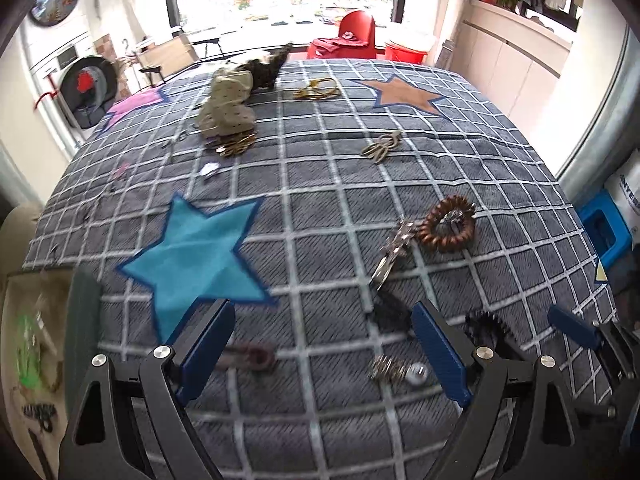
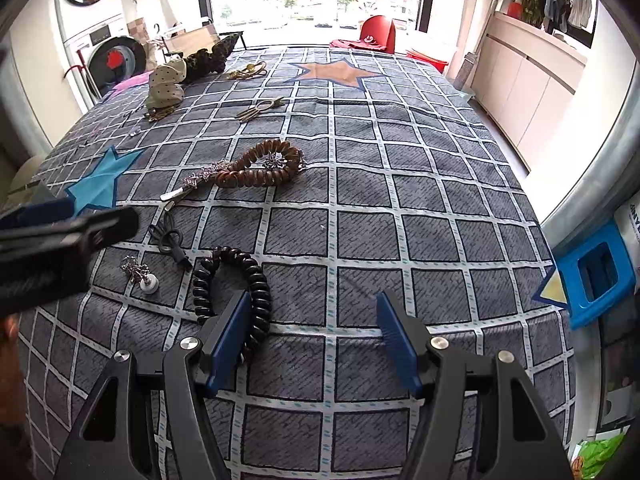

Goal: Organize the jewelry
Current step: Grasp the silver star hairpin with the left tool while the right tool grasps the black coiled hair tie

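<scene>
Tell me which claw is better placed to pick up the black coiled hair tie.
Right. The right claw is open with its left finger already beside the black coiled hair tie; the left claw sits over other pieces.

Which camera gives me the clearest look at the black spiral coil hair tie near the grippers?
The right wrist view. There the black spiral coil hair tie lies sharp on the grey checked bedspread, nearly whole, its near end passing behind the right gripper's left finger. The left wrist view shows only a blurred dark piece behind the left gripper's right finger.
</scene>
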Tool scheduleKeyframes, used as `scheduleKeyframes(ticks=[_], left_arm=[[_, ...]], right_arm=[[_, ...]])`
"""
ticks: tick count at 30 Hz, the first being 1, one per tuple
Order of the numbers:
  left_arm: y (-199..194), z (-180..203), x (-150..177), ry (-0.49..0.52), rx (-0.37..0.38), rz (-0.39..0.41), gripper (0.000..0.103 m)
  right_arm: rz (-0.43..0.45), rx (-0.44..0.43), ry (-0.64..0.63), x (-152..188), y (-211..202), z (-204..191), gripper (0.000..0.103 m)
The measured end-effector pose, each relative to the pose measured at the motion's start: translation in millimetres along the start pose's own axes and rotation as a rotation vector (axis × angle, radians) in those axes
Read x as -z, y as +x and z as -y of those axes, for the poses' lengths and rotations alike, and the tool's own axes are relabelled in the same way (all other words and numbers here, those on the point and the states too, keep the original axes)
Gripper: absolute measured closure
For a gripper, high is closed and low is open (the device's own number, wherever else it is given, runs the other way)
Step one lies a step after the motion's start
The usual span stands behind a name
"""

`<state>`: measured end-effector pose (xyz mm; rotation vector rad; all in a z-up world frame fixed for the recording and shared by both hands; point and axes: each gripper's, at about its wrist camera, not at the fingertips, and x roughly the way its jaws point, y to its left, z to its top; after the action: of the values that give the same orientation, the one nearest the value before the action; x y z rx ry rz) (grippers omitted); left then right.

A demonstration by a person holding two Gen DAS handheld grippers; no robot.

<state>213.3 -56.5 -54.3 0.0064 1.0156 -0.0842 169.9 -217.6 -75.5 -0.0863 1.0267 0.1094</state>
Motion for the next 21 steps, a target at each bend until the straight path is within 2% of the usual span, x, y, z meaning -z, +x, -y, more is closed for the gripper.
scheduleKeyframes(ticks=[5,8,13,15,20,21], left_arm=[[19,15,-17,0.057,0.018,-0.015,0.012],[30,22,-24,0.088,0.024,-0.029,0.019],[42,29,-28,0.120,0.025,-0.047,0.020],[43,31,-29,0.126,0.042,-0.042,0.027],[43,40,-31,0.161,0.047,-0.038,0.028],[42,41,-31,0.160,0.059,-0.039,0.034]], right_arm=[[0.003,-0.002,0.002,2,-1,4,0.035],[0.004,-0.005,0.002,3,-2,4,0.035],[0.006,-0.004,-0.006,3,-2,4,0.035],[0.006,-0.004,-0.014,2,-2,3,0.035],[0.008,0.005,-0.053,-1,-1,-2,0.035],[0.008,0.005,-0.055,-1,-1,-2,0.035]])
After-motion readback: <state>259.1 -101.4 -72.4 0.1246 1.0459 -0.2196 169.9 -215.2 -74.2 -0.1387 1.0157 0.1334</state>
